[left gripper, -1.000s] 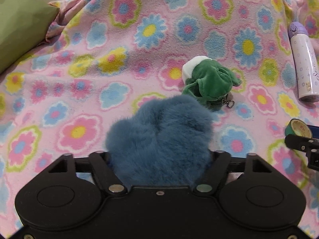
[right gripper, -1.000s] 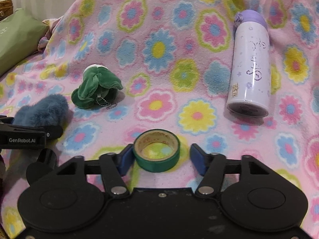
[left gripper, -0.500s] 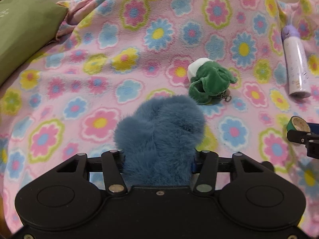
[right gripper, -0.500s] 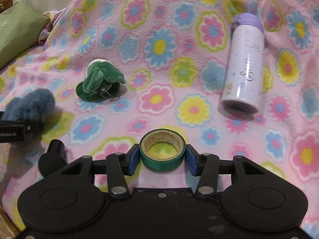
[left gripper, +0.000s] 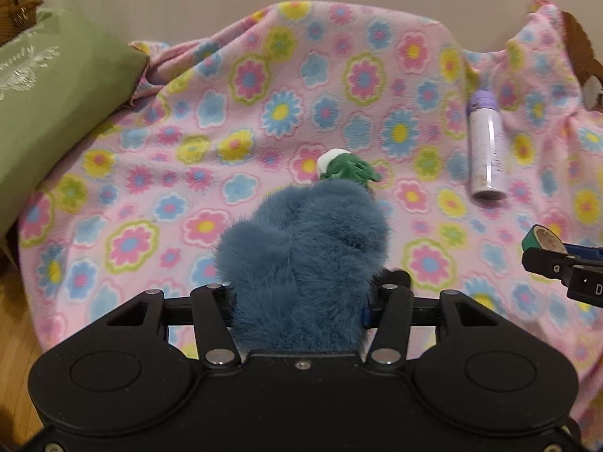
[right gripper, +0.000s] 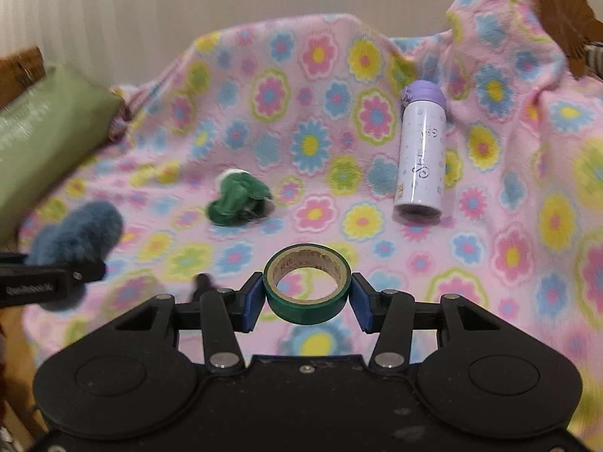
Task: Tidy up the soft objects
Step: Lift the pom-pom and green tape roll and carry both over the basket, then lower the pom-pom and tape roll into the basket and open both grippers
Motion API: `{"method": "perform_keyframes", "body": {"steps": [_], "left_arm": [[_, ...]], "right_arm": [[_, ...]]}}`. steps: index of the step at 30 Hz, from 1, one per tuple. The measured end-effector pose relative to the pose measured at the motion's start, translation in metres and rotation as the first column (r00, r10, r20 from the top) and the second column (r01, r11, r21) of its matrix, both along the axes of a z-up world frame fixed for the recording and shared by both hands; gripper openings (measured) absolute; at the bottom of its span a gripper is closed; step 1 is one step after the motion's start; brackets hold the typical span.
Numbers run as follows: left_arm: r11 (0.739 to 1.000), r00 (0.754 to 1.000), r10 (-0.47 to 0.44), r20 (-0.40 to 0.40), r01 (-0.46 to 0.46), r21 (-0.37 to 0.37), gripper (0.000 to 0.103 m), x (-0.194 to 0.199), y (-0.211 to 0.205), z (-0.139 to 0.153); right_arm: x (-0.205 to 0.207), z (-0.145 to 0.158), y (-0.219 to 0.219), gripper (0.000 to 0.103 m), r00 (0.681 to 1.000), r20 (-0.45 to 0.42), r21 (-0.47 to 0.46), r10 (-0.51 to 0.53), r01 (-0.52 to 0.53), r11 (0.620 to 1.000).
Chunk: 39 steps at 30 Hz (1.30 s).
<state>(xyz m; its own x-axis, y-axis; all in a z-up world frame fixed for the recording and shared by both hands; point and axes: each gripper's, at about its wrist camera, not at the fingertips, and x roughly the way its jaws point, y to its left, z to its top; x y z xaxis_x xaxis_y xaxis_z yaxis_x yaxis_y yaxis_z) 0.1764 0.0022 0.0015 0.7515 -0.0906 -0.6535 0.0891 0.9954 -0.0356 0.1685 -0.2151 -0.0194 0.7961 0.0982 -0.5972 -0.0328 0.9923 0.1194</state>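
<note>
The left tongs point(left gripper: 301, 297) are clamped on a fluffy blue plush point(left gripper: 305, 248), held up off the flowered pink blanket point(left gripper: 158, 196), while the right tongs point(right gripper: 307, 297) pinch a green roll of tape point(right gripper: 307, 282) between their blue pads point(right gripper: 251, 301), also clear of the blanket. On the blanket beyond the tape lies a small green plush point(right gripper: 237, 199), with a lilac bottle point(right gripper: 420, 154) on its side to that plush's right and a green pillow point(right gripper: 45, 143) far to its left.
</note>
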Motion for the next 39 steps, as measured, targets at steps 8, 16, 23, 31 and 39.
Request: {"method": "perform_keyframes", "body": {"steps": [8, 16, 23, 31, 39], "left_arm": [[0.998, 0.999, -0.048, -0.008, 0.048, 0.030, 0.051, -0.061, -0.015, 0.004], [0.998, 0.996, -0.063, -0.067, 0.063, 0.006, 0.051, -0.109, -0.022, -0.013], [0.999, 0.994, -0.049, -0.098, 0.050, 0.006, 0.051, -0.133, -0.021, -0.027], [1.000, 0.988, -0.004, -0.156, 0.002, -0.013, 0.051, -0.133, -0.010, -0.042], [1.000, 0.984, -0.006, -0.178, 0.004, -0.011, 0.052, -0.133, -0.012, -0.046]], "right_arm": [[-0.075, 0.006, 0.008, 0.048, 1.000, -0.007, 0.093, -0.014, 0.015, 0.996], [-0.137, -0.002, 0.009, 0.048, 0.998, -0.043, 0.154, -0.035, 0.041, 0.987], [-0.164, -0.009, 0.025, 0.048, 0.998, -0.068, 0.125, -0.015, 0.024, 0.992], [-0.164, -0.023, 0.041, 0.048, 0.993, -0.122, 0.077, -0.003, 0.013, 0.997], [-0.161, -0.024, 0.038, 0.048, 0.989, -0.148, 0.071, -0.025, 0.036, 0.997]]}}
